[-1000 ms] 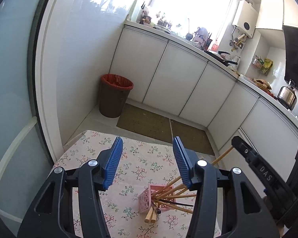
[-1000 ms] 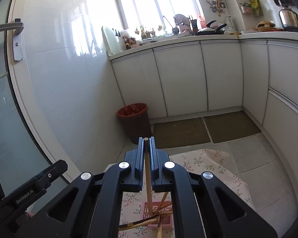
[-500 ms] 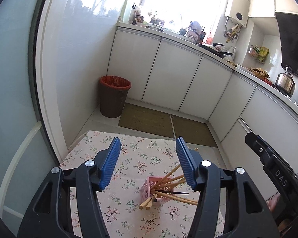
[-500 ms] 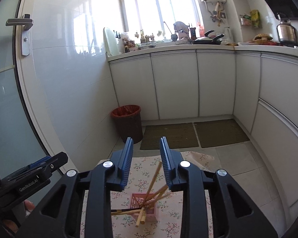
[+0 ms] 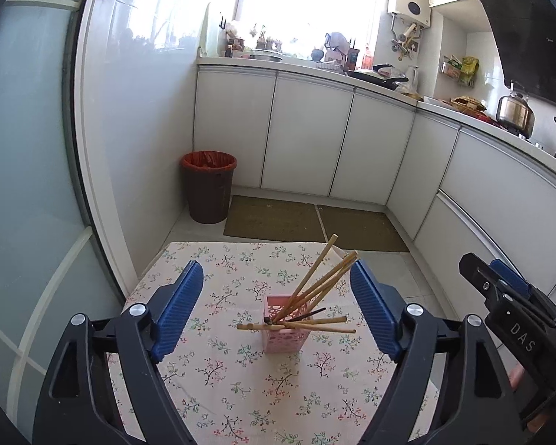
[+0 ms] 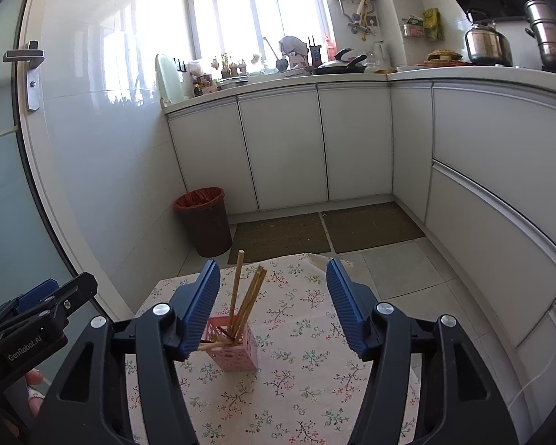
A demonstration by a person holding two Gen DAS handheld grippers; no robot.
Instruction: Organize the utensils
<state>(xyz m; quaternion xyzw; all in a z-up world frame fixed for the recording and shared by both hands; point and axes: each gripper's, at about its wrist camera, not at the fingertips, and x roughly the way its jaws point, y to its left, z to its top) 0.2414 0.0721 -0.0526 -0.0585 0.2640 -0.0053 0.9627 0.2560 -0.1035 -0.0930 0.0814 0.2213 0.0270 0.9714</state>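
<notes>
White letters "DAS" stand on the black body of the right gripper (image 5: 515, 330); "GenRobot.AI" runs along the black body of the left gripper (image 6: 26, 345).

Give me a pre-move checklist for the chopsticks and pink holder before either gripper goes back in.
1. Left gripper empty, jaws just opened: ok.
2. Right gripper empty, jaws just opened: ok.
3. Pink holder upright on the floral tablecloth: ok.
4. All chopsticks standing in the holder: not ok, several lie across its rim and stick out sideways.
5. Stray chopsticks on the cloth: none seen, ok.
</notes>
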